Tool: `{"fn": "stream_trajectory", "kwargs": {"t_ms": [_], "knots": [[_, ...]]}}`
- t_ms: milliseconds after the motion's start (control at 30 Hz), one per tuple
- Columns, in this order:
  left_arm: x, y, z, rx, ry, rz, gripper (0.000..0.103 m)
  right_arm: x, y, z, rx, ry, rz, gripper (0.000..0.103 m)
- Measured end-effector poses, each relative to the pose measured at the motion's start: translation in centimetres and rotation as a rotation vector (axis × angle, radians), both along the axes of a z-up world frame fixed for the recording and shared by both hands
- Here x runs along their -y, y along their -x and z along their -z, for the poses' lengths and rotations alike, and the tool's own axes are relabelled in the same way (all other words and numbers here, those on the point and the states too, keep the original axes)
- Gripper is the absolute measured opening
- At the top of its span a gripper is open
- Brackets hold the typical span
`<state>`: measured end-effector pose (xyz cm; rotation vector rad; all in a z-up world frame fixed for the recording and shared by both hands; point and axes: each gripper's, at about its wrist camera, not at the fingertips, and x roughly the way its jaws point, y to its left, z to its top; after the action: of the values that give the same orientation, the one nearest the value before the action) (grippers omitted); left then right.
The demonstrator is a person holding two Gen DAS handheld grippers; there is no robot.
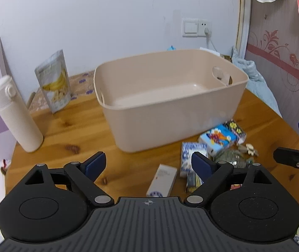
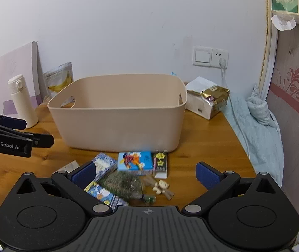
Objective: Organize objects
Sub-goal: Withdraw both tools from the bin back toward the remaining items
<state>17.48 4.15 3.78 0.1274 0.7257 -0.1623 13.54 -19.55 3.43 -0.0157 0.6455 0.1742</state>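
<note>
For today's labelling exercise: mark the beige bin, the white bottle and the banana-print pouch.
beige bin (image 1: 149,126), left wrist view, on its bare front wall.
white bottle (image 1: 17,115), left wrist view, on the middle of its body.
banana-print pouch (image 1: 55,82), left wrist view, on the printed front face.

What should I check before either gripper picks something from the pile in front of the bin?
1. Bin empty, room for items: ok.
2. Left gripper open, nothing between its fingers: ok.
3. Right gripper open, nothing held: ok.
4. Pile within view of both grippers: ok.
5. Items lie apart for a clean grasp: not ok, the packets overlap.
6. Bottle and banana pouch upright, clear of the pile: ok.
</note>
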Motion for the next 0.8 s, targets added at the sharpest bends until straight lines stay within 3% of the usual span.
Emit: {"fn": "stream_trajectory", "kwargs": {"t_ms": [200,467,800], "knots": [[-0.5,1.3,1.8,-0.022,0.007,-0.006,0.091,-0.9,1.1,0.9,-0.011,0.034,-0.02,0.103],[-0.7,2.7,5.2,-0.068,-0.004,0.03,0.091,-1.6,2.4,3.0,-0.05,-0.016,-0.043,0.103],[-0.9,2.8,8.0,-0.103,-0.001,0.048,0.091,-2.5,3.2,5.6,-0.102,0.005,-0.062,0.103]]}}
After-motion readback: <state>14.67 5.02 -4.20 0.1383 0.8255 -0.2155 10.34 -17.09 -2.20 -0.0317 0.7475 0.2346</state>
